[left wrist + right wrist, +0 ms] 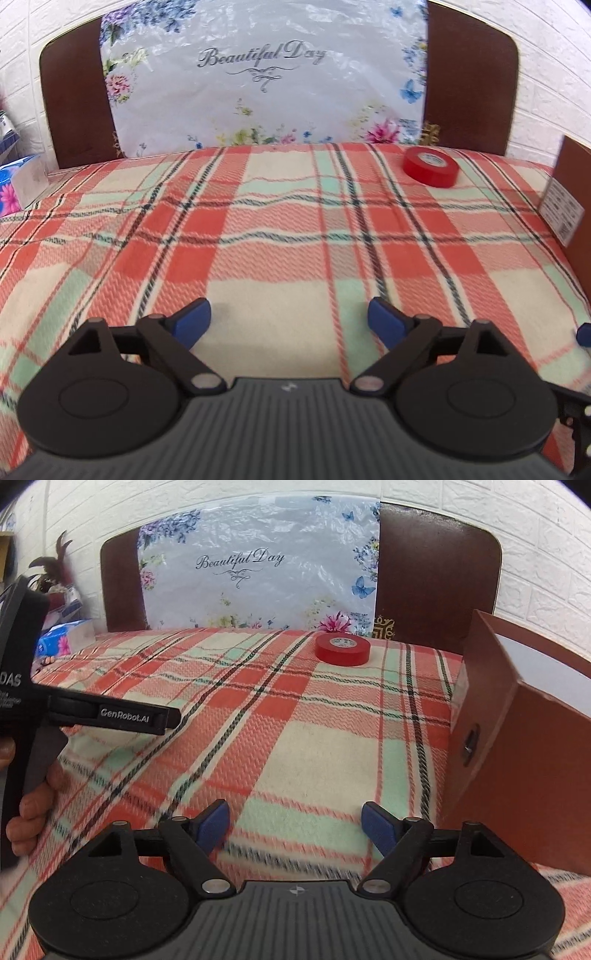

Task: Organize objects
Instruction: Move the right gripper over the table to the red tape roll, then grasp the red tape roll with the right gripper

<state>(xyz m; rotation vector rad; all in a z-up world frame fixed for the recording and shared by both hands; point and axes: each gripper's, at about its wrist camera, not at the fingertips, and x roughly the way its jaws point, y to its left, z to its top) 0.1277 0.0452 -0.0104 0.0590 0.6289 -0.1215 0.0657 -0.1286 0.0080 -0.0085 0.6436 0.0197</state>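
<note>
A red roll of tape (pixel 430 166) lies flat on the plaid blanket (pixel 280 236) at the far right, near the headboard; it also shows in the right wrist view (pixel 342 648). A brown cardboard box (pixel 517 731) stands open at the right edge, and its side shows in the left wrist view (pixel 570 206). My left gripper (pixel 289 322) is open and empty, low over the near blanket. My right gripper (pixel 294 826) is open and empty, just left of the box. The left gripper's body (pixel 110 716) shows at the left of the right wrist view, held in a hand.
A floral plastic bag reading "Beautiful Day" (pixel 264 74) leans against the dark wooden headboard (pixel 471 81). Tissue packs (pixel 62 638) and clutter sit at the far left beside the bed. White brick wall behind.
</note>
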